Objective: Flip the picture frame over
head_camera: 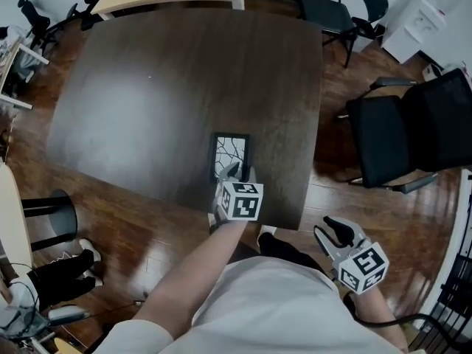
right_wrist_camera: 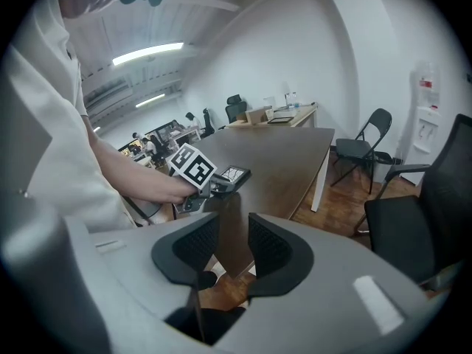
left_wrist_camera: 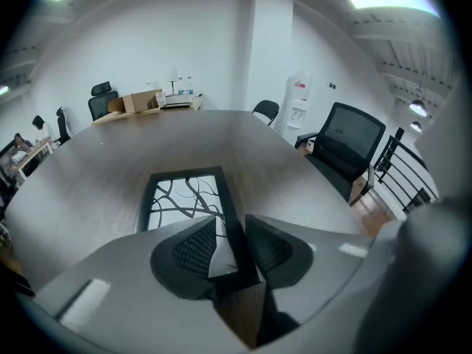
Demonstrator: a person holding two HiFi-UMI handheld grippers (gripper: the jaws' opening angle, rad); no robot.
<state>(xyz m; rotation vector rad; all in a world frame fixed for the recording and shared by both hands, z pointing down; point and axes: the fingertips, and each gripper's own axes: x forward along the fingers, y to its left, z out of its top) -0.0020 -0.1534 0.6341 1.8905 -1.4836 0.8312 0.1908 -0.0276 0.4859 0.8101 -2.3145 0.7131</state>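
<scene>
The left hand-held gripper [left_wrist_camera: 230, 245] is straddling the near right corner of the picture frame [left_wrist_camera: 184, 198], jaws apart and not visibly clamping it. The frame is lying picture-side up by the worktop's [head_camera: 147, 94] near edge, so the flip itself is not yet begun. The right hand-held gripper [right_wrist_camera: 234, 245] is hanging open and empty, beyond the worktop.

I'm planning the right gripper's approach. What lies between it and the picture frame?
The right gripper view shows the left gripper and the hand holding it, at the table edge, between the right gripper and the picture frame.
</scene>
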